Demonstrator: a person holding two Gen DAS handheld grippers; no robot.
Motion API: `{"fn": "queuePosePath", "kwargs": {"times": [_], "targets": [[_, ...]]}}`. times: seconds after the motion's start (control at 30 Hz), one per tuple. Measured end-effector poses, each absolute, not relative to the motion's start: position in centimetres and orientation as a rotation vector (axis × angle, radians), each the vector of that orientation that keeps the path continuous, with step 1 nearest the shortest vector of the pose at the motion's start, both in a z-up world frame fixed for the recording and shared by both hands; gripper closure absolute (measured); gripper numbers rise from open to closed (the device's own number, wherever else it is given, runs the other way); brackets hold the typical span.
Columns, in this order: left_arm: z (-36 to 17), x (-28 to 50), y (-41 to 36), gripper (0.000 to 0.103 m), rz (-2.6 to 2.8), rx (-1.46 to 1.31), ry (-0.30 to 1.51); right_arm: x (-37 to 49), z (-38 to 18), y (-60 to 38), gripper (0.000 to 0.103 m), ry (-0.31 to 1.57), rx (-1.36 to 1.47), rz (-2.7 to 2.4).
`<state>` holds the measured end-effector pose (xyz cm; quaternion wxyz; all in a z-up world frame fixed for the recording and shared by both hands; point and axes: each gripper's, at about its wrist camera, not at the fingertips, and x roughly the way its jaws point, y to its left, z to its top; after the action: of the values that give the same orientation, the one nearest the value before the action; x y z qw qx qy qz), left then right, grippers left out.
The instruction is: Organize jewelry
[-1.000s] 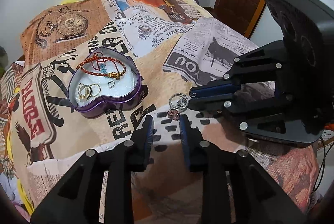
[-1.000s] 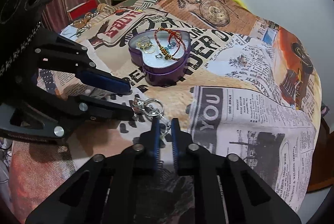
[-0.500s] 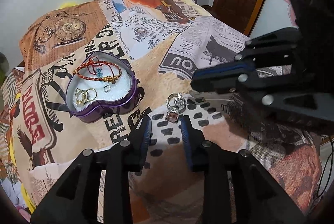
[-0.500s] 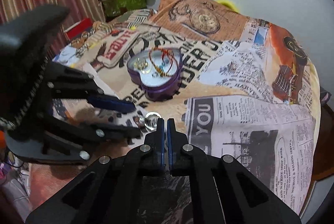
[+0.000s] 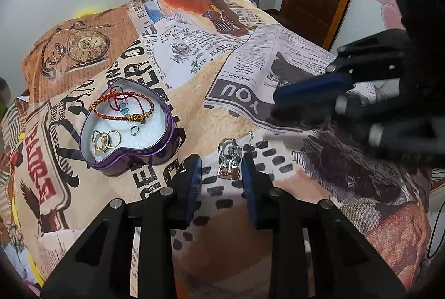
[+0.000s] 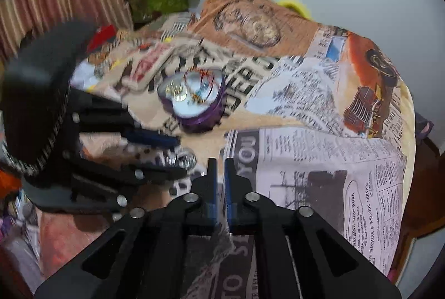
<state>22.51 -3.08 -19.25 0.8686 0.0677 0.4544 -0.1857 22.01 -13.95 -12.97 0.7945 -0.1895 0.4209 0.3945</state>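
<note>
Newsprint-patterned cloth (image 5: pixel 194 93) under left tool (image 5: pixel 219 171) spread wide, right tool (image 6: pixel 219 173) nearly closed, empty.

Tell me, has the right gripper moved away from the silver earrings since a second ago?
Yes. The right gripper has risen off the silver earrings, toward the YOU headline.

Bed with newspaper-print cover (image 5: pixel 194 93), purple heart-shaped tin (image 5: pixel 133 157) on it, silver jewelry cluster (image 5: pixel 229 157) lying nearby
</note>
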Motion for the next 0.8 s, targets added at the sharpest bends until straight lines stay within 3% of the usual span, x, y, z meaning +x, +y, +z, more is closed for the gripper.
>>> {"fn": "queuePosePath", "kwargs": {"times": [0.07, 0.4, 0.67, 0.8], "targets": [[-19.2, 22.3, -2.9, 0.075, -0.382, 0.142, 0.953, 21.6, -13.4, -13.8, 0.067, 0.9, -0.436, 0.847], [-18.6, 20.2, -0.6, 0.075, -0.328, 0.139, 0.938, 22.3, -15.2, -12.9, 0.067, 0.937, -0.428, 0.852], [-18.5, 20.6, -0.6, 0.075, -0.347, 0.099, 0.95, 22.7, -15.4, -14.0, 0.087, 0.947, -0.42, 0.77], [-18.5, 20.7, -2.0, 0.075, -0.374, 0.114, 0.946, 23.4, -15.5, -15.0, 0.088, 0.949, -0.428, 0.711]]}}
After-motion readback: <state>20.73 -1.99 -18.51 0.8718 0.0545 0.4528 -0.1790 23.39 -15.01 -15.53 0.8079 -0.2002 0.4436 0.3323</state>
